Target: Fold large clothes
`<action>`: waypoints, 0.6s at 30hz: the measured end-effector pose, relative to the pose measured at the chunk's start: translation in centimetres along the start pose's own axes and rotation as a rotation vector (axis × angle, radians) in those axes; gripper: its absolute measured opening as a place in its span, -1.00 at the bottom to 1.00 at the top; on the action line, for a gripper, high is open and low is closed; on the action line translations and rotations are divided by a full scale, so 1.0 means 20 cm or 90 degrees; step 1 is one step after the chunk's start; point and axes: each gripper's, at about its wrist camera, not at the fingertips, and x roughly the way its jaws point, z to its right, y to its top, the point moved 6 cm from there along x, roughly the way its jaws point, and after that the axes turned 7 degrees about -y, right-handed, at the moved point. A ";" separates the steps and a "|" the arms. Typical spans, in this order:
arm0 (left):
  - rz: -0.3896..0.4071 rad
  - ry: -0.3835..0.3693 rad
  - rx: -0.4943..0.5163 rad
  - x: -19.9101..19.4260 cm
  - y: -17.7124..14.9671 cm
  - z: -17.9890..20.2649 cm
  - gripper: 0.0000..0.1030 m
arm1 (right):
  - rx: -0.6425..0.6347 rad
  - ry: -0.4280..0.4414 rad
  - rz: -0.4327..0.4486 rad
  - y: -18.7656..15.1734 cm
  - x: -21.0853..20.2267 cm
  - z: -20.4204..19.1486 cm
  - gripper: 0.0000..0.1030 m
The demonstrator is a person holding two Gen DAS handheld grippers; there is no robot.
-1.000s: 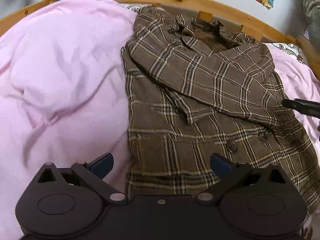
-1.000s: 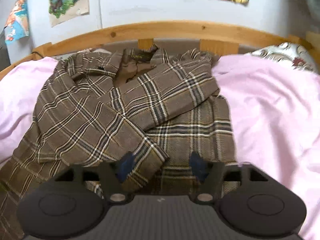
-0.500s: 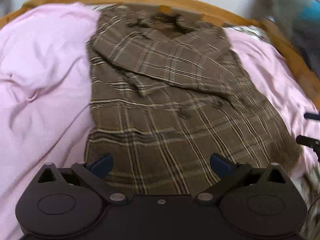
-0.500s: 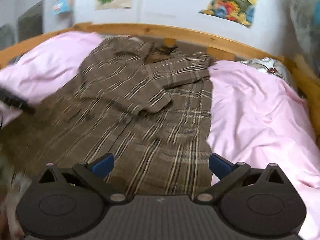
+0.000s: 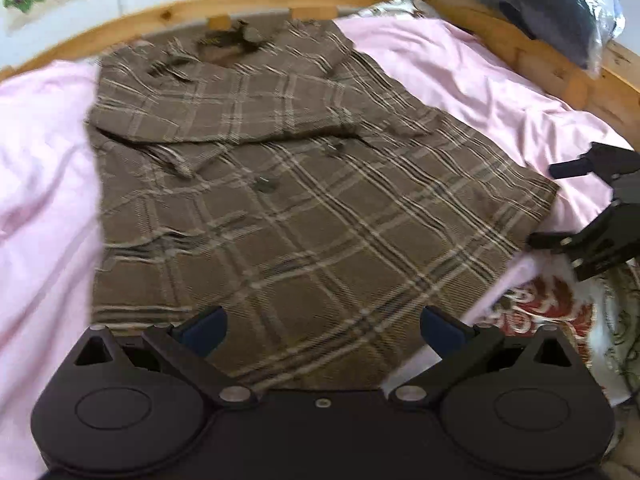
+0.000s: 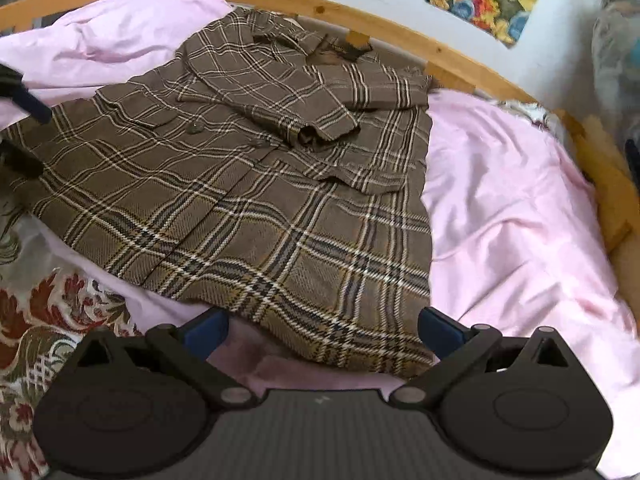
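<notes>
- Coat (image 6: 256,208): brown plaid, laid flat on pink duvet (image 6: 520,208), collar (image 6: 320,46) toward headboard (image 5: 168,14), hem toward both cameras. Both sleeves already crossed over chest.
- Handling, my guess: thick wool-type weave, heavy for a garment, soft but w/ body; should drape slowly, not slide much on the duvet. Layers at hem will be bulky, so a deep bite is needed to catch front + back together.
- Buttons (image 6: 196,128) down the front; avoid pinching on them.
- Left gripper (image 5: 320,326): fingers wide apart, nothing between pads, hovering over hem at its side of the coat.
- Right gripper (image 6: 322,328): jaws have just been opening, now at full spread, empty; hem corner (image 6: 384,356) lies just ahead between the fingers, no contact seen.
- Where to grab: the two hem corners, one per gripper, then carry hem up toward collar.
- Edges: wooden frame (image 6: 580,148) curves round far side and right; floral cloth (image 6: 52,320) sits just beside the hem on the near side, don't snag it.
- Room: bare duvet both sides of coat; plenty of travel along coat's length; left-cam view blurred, fine detail unsure.
</notes>
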 end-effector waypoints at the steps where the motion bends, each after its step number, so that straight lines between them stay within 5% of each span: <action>1: -0.007 -0.011 0.002 0.02 0.00 0.02 0.99 | -0.009 0.003 -0.008 -0.02 0.03 0.00 1.00; 12: -0.013 -0.074 0.089 0.11 0.02 0.22 0.99 | -0.036 -0.061 0.030 -0.01 0.16 -0.06 1.00; 18: 0.001 -0.086 0.131 0.16 0.01 0.31 0.99 | -0.030 -0.033 0.016 0.02 0.21 -0.05 0.95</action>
